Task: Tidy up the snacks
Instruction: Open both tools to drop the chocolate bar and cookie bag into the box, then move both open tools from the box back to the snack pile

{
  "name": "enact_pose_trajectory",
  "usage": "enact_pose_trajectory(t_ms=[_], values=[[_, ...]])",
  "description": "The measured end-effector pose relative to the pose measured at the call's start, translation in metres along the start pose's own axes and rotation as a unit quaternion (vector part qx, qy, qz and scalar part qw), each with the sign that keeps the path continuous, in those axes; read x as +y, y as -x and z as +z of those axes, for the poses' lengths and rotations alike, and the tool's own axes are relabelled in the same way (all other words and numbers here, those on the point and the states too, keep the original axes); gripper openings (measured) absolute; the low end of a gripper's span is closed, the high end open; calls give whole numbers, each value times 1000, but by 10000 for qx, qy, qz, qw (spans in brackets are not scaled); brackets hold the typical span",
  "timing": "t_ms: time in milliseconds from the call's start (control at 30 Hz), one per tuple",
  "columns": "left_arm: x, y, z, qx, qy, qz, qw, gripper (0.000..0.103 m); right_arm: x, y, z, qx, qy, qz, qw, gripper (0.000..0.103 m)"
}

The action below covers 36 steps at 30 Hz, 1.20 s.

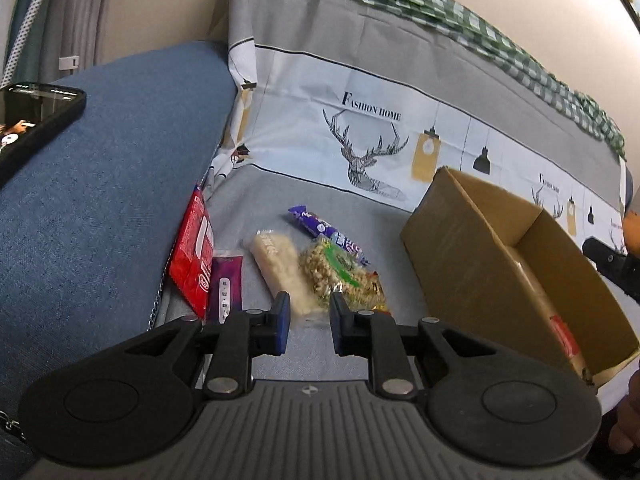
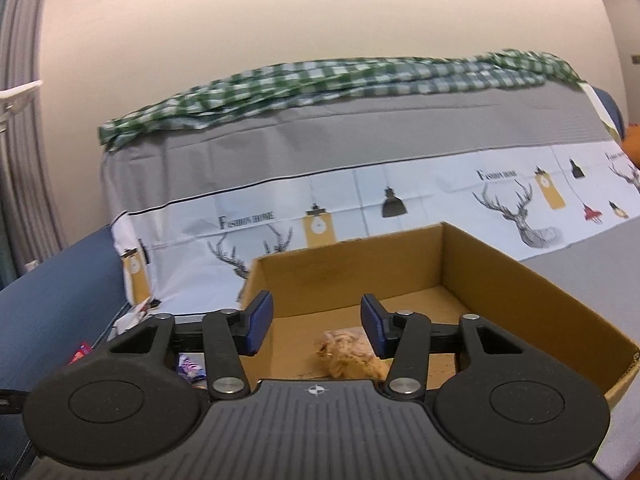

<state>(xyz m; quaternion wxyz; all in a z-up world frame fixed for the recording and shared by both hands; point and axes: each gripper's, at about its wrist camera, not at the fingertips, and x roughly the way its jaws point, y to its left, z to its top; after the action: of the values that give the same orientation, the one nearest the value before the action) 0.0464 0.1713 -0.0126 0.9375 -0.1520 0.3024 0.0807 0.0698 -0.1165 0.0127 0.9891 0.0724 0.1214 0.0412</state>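
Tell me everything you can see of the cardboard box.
The cardboard box is plain brown corrugated card, open at the top, with low upright walls and no flaps visible. It rests on the grey cloth of the sofa, to the right of the loose snacks, near the deer-print band. Inside, one clear snack packet with pale brown pieces lies on its floor. The right gripper hovers open above the near edge, not touching the box. In the left view a red label shows on its inner wall.

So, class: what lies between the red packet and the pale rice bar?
In the left wrist view, a purple sachet lies between the red packet and the pale rice bar.
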Motion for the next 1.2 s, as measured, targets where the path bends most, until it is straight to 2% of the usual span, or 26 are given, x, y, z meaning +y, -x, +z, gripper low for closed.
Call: enact_pose_trajectory(t_ms=[200,400,567,633,700,933,1067,1133,1200], values=[[8,3,4,-119,423,-149,9989,22,24,8,-4,-56,205,301,9993,45],[23,5,7,-140,846,-263,9960,24,58,9,-14,42,580,822,9949,45],[25,3,8,-167,914,-238,9954,29,84,7,-24,214,876,1310,9873,45],[26,3,8,-198,939,-260,9950,39,92,6,-28,278,976,1460,9841,45],[29,4,7,-239,1042,-284,9939,43,99,6,-35,346,1095,1581,9807,45],[35,2,7,-332,1256,-346,9909,43,116,-2,-58,811,1595,1911,9651,45],[30,2,8,-421,1146,-305,9921,44,128,-23,-60,1198,1744,1825,9602,54],[31,3,8,-458,1152,-305,9918,48,136,-38,-61,1229,1821,1769,9594,65],[35,5,7,-466,1243,-344,9906,51,144,-57,-62,1327,1809,1680,9599,69]])
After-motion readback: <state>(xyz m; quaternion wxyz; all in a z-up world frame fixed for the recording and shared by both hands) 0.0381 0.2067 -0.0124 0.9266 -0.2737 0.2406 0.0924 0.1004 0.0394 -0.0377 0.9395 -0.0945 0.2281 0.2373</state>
